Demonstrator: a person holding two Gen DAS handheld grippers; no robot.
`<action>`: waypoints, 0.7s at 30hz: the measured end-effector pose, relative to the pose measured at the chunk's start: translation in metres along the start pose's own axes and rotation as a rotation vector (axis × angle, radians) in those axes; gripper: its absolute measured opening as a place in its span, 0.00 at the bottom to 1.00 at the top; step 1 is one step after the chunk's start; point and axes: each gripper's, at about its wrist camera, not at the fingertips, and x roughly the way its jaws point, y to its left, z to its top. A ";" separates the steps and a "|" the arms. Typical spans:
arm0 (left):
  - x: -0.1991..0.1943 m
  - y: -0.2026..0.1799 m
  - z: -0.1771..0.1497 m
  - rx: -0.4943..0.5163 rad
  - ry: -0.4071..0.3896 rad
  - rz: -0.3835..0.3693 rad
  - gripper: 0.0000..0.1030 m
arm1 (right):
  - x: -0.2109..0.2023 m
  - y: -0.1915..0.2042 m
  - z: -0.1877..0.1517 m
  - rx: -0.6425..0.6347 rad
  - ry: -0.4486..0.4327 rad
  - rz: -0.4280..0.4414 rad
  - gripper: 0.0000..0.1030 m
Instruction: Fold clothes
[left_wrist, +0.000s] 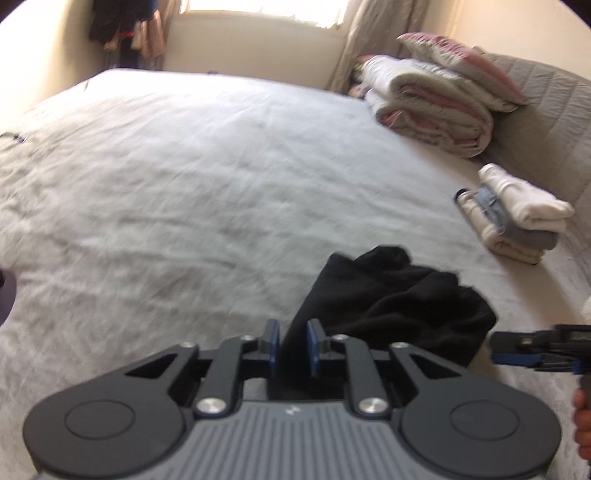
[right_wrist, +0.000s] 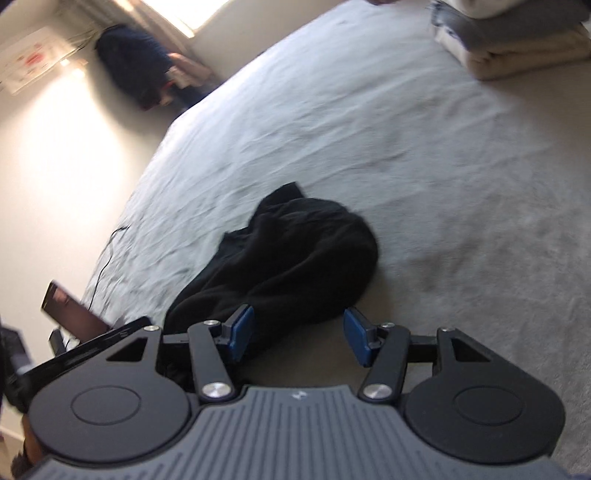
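Observation:
A crumpled black garment (left_wrist: 399, 302) (right_wrist: 303, 251) lies on the pale bed sheet (left_wrist: 184, 166) (right_wrist: 424, 155). One taut end of it rises into my left gripper (left_wrist: 293, 341), whose blue pads stand close together with black cloth filling the gap; it is shut on that end. My right gripper (right_wrist: 299, 336) is open just in front of the garment's near edge; its left pad touches the cloth and its right pad is over bare sheet. The right gripper (left_wrist: 517, 350) shows at the right edge of the left wrist view, and the left gripper (right_wrist: 92, 339) at the lower left of the right wrist view.
A stack of folded white, grey and beige clothes (left_wrist: 517, 214) (right_wrist: 517, 48) sits at the bed's right side. Folded blankets and a pillow (left_wrist: 436, 99) lie against a grey quilted headboard (left_wrist: 546, 110). A dark phone-like device (right_wrist: 70, 310) with a cable lies at the bed's left edge.

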 end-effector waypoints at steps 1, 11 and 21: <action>0.000 -0.005 0.001 0.013 -0.004 -0.019 0.27 | 0.000 -0.002 0.001 0.010 -0.006 -0.007 0.57; 0.022 -0.075 -0.011 0.219 0.011 -0.183 0.43 | 0.003 -0.015 0.010 0.088 -0.072 -0.002 0.26; 0.017 -0.103 -0.025 0.358 -0.050 -0.256 0.65 | -0.023 0.016 0.017 -0.001 -0.107 0.244 0.05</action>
